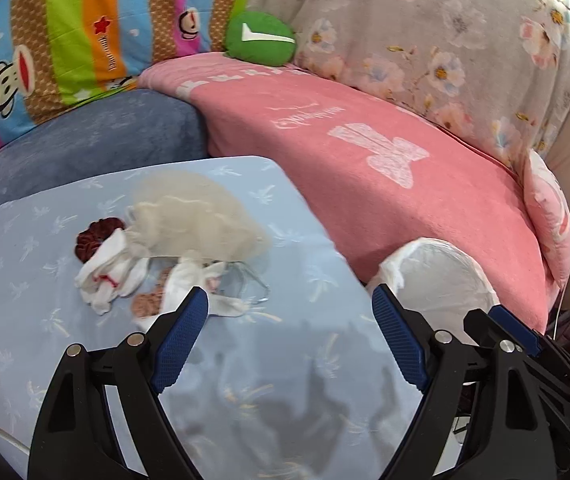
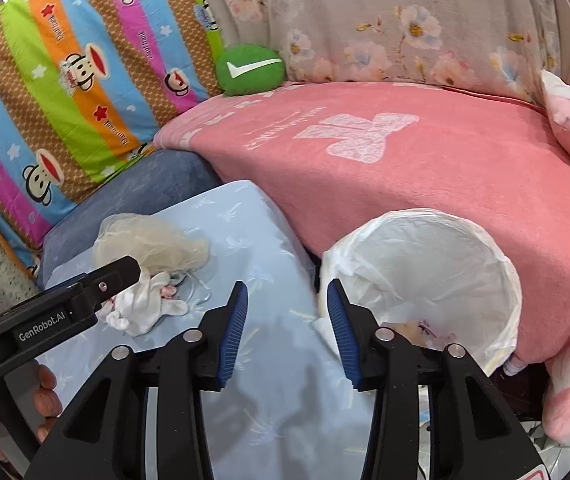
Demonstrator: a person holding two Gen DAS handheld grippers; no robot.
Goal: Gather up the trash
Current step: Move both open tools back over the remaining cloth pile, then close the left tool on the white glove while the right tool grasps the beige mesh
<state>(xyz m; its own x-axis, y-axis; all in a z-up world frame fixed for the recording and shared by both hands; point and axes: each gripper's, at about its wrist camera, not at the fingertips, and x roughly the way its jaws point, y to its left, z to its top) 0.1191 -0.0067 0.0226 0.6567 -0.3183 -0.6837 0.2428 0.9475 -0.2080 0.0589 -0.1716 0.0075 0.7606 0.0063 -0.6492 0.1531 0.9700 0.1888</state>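
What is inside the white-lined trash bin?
Inside the white-lined trash bin, something pale with purple marks lies at the bottom; the right gripper's fingers hide the rest.

We see a fuzzy pink blanket point(image 2: 425, 184), a smooth printed pale-blue cloth cushion point(image 1: 277, 360), a thin, crinkled white plastic bin liner point(image 2: 425, 264) and a gauzy beige net point(image 1: 197, 216).
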